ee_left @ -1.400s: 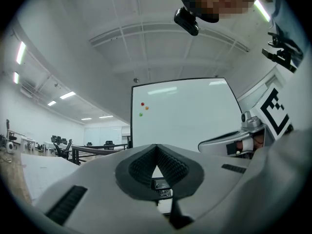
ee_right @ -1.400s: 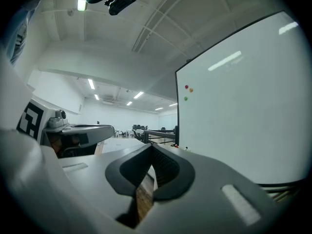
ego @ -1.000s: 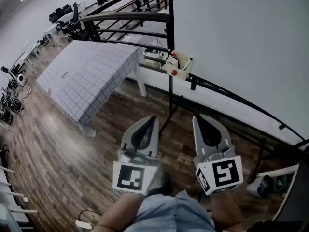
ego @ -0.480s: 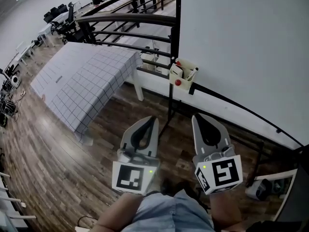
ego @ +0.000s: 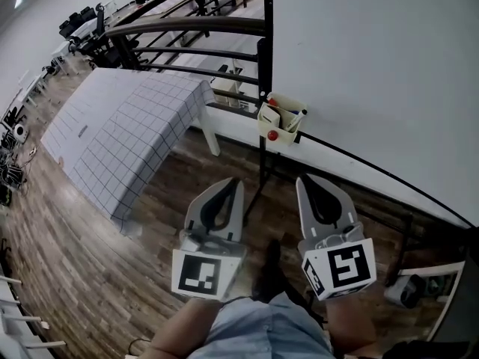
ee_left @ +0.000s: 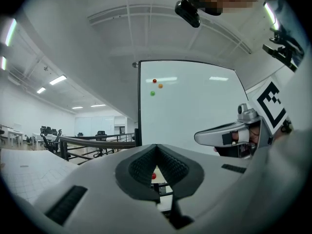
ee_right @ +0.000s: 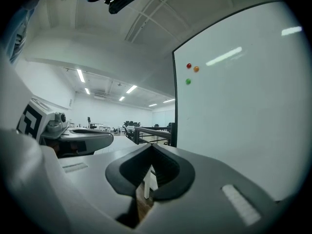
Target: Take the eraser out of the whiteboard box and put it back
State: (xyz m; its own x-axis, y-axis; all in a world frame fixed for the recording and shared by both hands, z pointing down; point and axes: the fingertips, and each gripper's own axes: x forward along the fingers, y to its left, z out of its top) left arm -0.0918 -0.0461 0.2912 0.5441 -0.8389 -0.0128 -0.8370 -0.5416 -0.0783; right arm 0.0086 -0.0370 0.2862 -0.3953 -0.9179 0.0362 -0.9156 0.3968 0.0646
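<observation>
The cream whiteboard box (ego: 282, 120) hangs on the whiteboard's lower edge, with a red magnet (ego: 273, 134) on its front. Markers and a white item stick out of it; I cannot pick out the eraser. My left gripper (ego: 231, 183) and right gripper (ego: 307, 179) are held side by side, below and short of the box, both shut and empty. In the left gripper view, the shut left gripper (ee_left: 156, 146) frames the red magnet (ee_left: 154, 176) through the hollow between its jaws. In the right gripper view the right gripper (ee_right: 151, 146) is shut too.
The whiteboard (ego: 374, 66) fills the right, on a black stand pole (ego: 263, 167). A table with a grid-pattern cloth (ego: 127, 133) stands to the left, a black railing (ego: 187, 28) behind it. Coloured magnets (ee_left: 155, 81) sit high on the board. The floor is wooden.
The person has stepped nearer to the whiteboard, and the box now sits lower and closer in the head view. Both grippers came along side by side, still shut.
</observation>
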